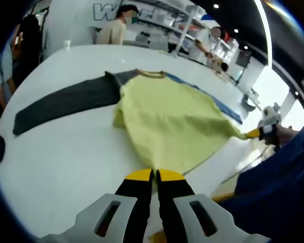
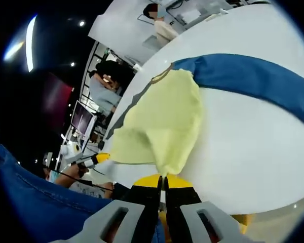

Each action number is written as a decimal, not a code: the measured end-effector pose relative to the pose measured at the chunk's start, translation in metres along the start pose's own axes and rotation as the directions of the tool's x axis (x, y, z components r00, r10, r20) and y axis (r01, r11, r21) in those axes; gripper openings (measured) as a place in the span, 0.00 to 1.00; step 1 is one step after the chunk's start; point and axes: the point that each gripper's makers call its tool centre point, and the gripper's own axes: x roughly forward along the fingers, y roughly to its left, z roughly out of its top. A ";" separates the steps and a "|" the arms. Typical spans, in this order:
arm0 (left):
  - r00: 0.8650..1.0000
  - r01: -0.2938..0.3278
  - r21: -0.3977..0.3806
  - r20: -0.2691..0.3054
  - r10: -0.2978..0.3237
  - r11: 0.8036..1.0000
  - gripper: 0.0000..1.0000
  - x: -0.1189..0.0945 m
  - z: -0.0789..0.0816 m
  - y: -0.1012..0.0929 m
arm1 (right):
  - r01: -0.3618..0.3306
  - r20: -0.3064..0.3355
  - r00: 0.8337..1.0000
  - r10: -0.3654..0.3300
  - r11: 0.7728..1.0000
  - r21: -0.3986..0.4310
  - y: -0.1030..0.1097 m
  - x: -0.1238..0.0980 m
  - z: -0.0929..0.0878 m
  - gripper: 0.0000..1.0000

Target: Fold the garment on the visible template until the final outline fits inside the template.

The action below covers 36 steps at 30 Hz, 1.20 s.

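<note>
Yellow garment [image 1: 167,121], 1 grey sleeve [image 1: 66,101], 1 blue sleeve [image 2: 253,78], on white table [image 1: 66,162]; left gripper [image 1: 155,174] and right gripper [image 2: 163,178] each clamp its hem.

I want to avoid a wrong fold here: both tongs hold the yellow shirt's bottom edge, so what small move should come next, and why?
Probably carry the hem toward the collar. The left tongs and right tongs are shut on the hem of the yellow cotton shirt, which lies flat on the white table, its grey sleeve and blue sleeve spread out.

People [image 1: 116,30] stand by shelving [image 1: 177,20] beyond the white table [image 1: 66,162]; a cup [image 1: 67,45] sits at its far edge.
</note>
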 end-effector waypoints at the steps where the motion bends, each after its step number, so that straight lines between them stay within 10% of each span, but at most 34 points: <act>1: 1.000 0.000 -0.001 -0.002 0.000 1.000 0.01 -0.002 -0.001 -0.002 | 0.004 -0.003 1.000 -0.004 1.000 0.001 -0.002 -0.001 -0.002 0.00; 36: 0.999 0.014 -0.074 -0.036 -0.017 0.997 0.01 -0.032 -0.036 -0.003 | 0.017 0.010 1.000 -0.019 0.994 0.105 -0.016 -0.020 -0.013 0.00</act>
